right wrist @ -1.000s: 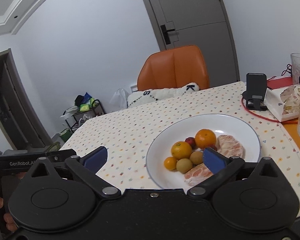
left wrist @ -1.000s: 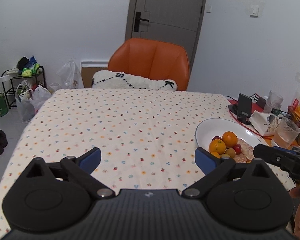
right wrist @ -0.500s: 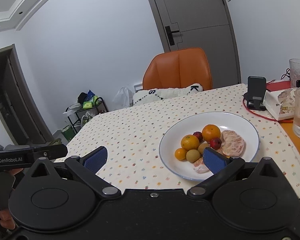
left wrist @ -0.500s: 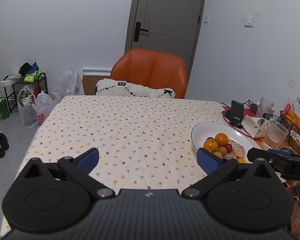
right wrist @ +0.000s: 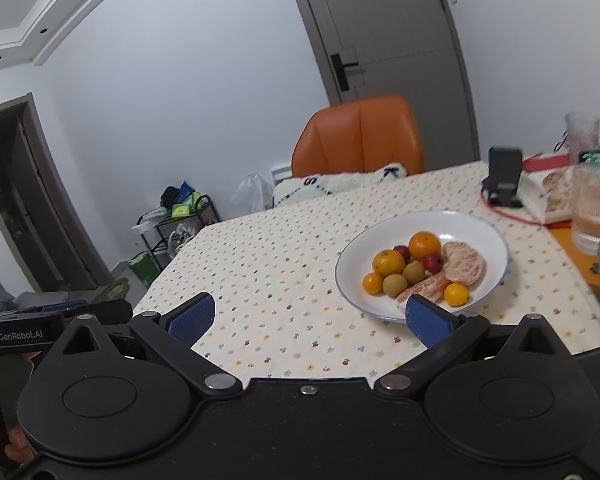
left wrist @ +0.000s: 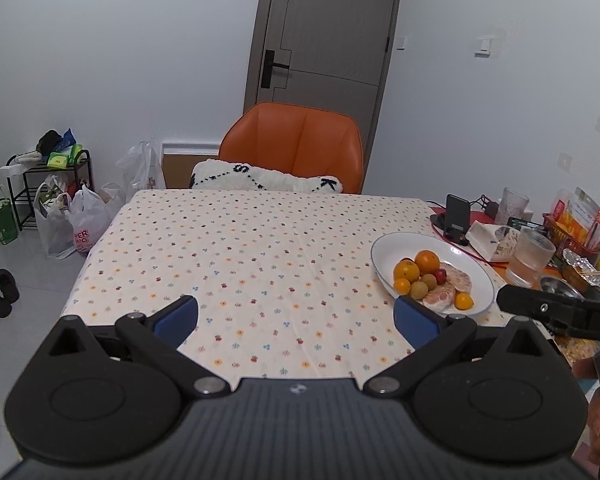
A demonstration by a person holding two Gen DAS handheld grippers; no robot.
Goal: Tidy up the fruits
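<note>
Ahead of your right gripper [right wrist: 308, 318], slightly to its right side, sits the white plate [right wrist: 488, 236] of fruit on the dotted tablecloth [right wrist: 268, 264]. Your right gripper's blue pads [right wrist: 191, 316] are spread wide and hold nothing; the right-hand pad overlaps the plate's near rim in that camera's view, though you cannot tell from it whether they touch. On the plate, two large oranges [right wrist: 424, 245] lie toward the far side, with small red fruits [right wrist: 433, 262] between them and the peeled citrus [right wrist: 463, 262]. Two greenish-brown round fruits [right wrist: 395, 284] and two small yellow-orange ones [right wrist: 456, 294] lie nearer to you, beside a second peeled piece [right wrist: 424, 291].

Your left gripper [left wrist: 296, 314] is also spread and empty, above bare cloth. From it, the plate [left wrist: 396, 242] lies ahead and well off to the right, beyond its right pad [left wrist: 416, 322]. Past the plate, farther right, stand a black phone stand [left wrist: 457, 216] and a drinking glass [left wrist: 531, 256]. Straight ahead of both grippers, at the table's far edge, is an orange chair [left wrist: 296, 140].
</note>
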